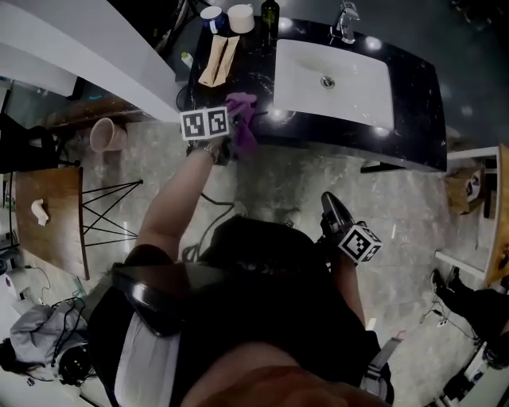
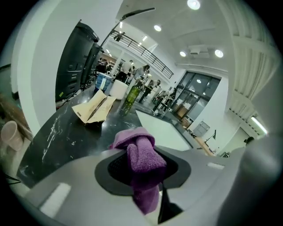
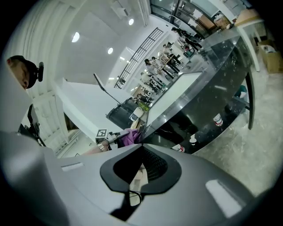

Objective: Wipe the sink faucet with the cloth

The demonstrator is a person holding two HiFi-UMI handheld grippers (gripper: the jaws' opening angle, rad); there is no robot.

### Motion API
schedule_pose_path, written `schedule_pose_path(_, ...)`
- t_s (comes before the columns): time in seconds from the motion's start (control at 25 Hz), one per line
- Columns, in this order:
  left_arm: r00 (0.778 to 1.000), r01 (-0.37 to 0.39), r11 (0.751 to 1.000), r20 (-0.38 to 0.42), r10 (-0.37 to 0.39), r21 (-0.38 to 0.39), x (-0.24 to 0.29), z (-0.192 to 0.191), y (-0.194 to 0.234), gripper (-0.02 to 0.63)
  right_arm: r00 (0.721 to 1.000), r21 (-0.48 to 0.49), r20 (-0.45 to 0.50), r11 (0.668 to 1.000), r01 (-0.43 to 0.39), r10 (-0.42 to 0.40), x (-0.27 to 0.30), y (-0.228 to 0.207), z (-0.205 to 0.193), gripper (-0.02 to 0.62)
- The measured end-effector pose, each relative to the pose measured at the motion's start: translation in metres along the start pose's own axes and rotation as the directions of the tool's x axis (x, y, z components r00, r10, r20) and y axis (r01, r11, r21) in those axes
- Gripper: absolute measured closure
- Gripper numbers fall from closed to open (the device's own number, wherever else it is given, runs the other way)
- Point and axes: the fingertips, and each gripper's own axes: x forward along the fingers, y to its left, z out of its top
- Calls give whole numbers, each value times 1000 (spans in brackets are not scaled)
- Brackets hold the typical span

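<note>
A purple cloth (image 1: pixel 243 119) hangs bunched from my left gripper (image 1: pixel 232 127), which is shut on it at the front left edge of the black counter (image 1: pixel 413 95). In the left gripper view the cloth (image 2: pixel 142 154) fills the space between the jaws and droops below them. The white sink basin (image 1: pixel 330 79) lies to the right of the cloth, and the chrome faucet (image 1: pixel 346 20) stands at its far rim, well away from the cloth. My right gripper (image 1: pixel 328 200) is shut and empty, held low over the floor in front of the counter.
Folded brown paper (image 1: pixel 219 60), two cups (image 1: pixel 227 17) and a green bottle (image 1: pixel 270 14) stand at the counter's far left. A pink bin (image 1: pixel 107 133), a wooden table (image 1: pixel 48 222) and a black wire stand (image 1: pixel 111 215) are on the floor to the left.
</note>
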Motion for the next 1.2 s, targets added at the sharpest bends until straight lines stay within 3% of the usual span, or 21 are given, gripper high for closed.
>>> schedule_pose_path(0.24, 992, -99, 994, -74, 103, 55, 29, -4, 36, 491, 994, 17, 90, 998, 68, -69, -19, 1, -4, 584)
schedule_pose_path(0.44, 990, -97, 992, -97, 105, 87, 33, -3, 36, 483, 992, 31, 98, 997, 72, -75, -24, -1, -9, 584)
schedule_pose_path(0.64, 988, -116, 990, -96, 124, 83, 31, -5, 38, 423, 992, 17, 102, 998, 68, -69, -30, 4, -8, 584)
schedule_pose_path(0.88, 997, -78, 996, 16, 78, 41, 12, 22, 29, 310, 994, 36, 99, 998, 48, -51, -32, -1, -11, 584)
schedule_pose_path(1.04, 986, -43, 999, 162, 37, 29, -35, 55, 25, 302, 997, 2, 67, 1000, 28, -28, -20, 3, -15, 584)
schedule_pose_path(1.08, 980, -19, 999, 196, 13, 29, -53, 61, 21, 323, 998, -8, 55, 1000, 20, -20, -15, 5, -15, 584)
schedule_pose_path(1.12, 974, 13, 999, 226, -20, 35, -72, 66, 14, 392, 999, -16, 42, 1000, 10, -9, -10, 8, -16, 584)
schedule_pose_path(1.2, 958, 85, 994, 270, -99, 62, -108, 68, -4, 588, 1000, -32, 18, 999, -14, 14, 0, 13, -16, 584)
